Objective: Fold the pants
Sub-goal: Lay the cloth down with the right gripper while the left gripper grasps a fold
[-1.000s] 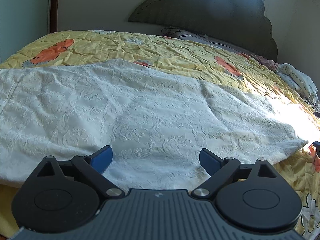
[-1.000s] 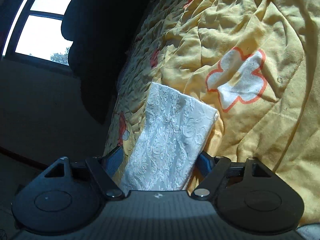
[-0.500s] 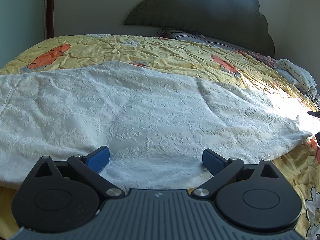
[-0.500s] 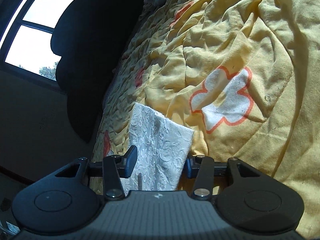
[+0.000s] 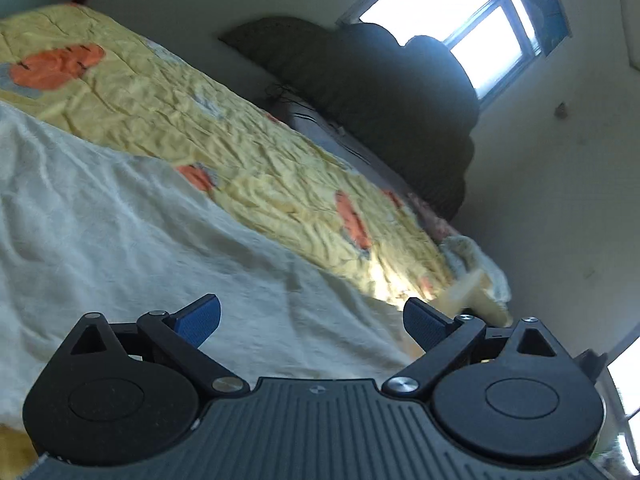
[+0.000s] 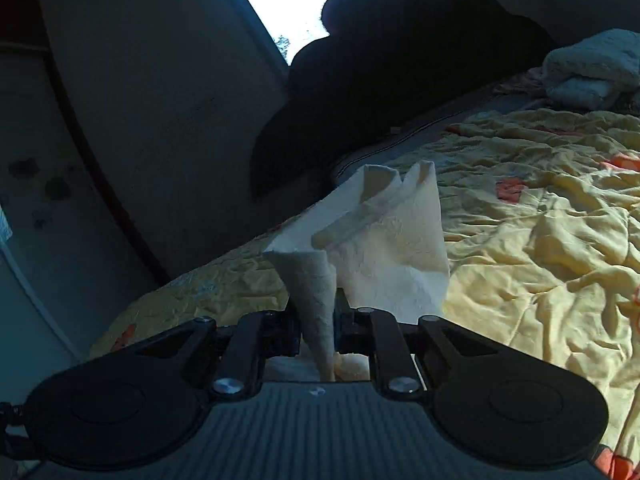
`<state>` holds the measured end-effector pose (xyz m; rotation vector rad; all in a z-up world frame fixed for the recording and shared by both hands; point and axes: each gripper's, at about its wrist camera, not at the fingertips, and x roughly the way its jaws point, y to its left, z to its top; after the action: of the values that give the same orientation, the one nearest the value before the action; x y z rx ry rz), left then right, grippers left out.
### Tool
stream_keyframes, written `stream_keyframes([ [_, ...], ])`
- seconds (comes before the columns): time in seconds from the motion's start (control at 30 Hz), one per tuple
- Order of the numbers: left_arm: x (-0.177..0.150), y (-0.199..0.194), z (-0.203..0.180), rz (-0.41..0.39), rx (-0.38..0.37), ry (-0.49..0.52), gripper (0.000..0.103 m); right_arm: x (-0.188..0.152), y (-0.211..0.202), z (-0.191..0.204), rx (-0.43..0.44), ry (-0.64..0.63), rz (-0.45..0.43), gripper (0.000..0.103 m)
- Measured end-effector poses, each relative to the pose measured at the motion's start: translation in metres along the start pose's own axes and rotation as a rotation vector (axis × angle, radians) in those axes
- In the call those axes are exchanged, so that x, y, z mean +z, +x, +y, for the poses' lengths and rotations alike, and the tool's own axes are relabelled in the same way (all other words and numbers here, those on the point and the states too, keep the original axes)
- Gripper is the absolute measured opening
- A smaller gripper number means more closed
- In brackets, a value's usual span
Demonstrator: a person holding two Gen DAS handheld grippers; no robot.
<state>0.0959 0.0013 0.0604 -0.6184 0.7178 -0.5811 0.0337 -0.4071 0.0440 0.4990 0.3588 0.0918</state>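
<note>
White pants point(image 5: 132, 248) lie spread on the bed point(image 5: 248, 152); our left gripper point(image 5: 312, 320) hovers wide open above them, our right gripper point(image 6: 316, 320) pinches a lifted hem. That thin hold could slip.

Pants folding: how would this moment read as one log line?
right gripper: shut on white textured pants, raised | left gripper: open over them

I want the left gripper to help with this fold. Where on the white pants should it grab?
Take the near edge of the white pants just ahead of the open left gripper, coming in low from the bedside: the cloth lies flat on the yellow quilt, so only its edge offers a pinch.
</note>
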Motion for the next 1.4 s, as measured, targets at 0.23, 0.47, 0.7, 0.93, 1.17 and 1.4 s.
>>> stream_keyframes([
  [0.23,-0.017,0.074,0.039,0.179,-0.109,-0.335,0.095,-0.096,0.041,0.110,0.177,-0.279,0.253,0.014],
  [0.47,-0.010,0.090,0.029,0.160,-0.080,-0.352,0.077,-0.097,0.030,0.118,0.190,-0.338,0.210,0.014],
  [0.7,-0.001,0.115,0.018,0.229,0.197,-0.198,0.017,-0.113,0.025,0.137,0.165,-0.470,0.244,0.023],
  [0.93,0.024,0.077,-0.001,0.120,0.250,0.040,0.012,-0.115,0.009,0.153,0.263,-0.489,0.250,0.050],
  [1.17,0.058,0.033,0.075,0.228,0.415,-0.018,0.020,-0.092,-0.003,0.133,0.419,-0.265,0.259,0.078],
  [1.4,0.037,-0.002,0.074,0.142,0.332,-0.053,0.070,-0.067,0.028,0.073,0.324,0.081,0.319,0.078],
])
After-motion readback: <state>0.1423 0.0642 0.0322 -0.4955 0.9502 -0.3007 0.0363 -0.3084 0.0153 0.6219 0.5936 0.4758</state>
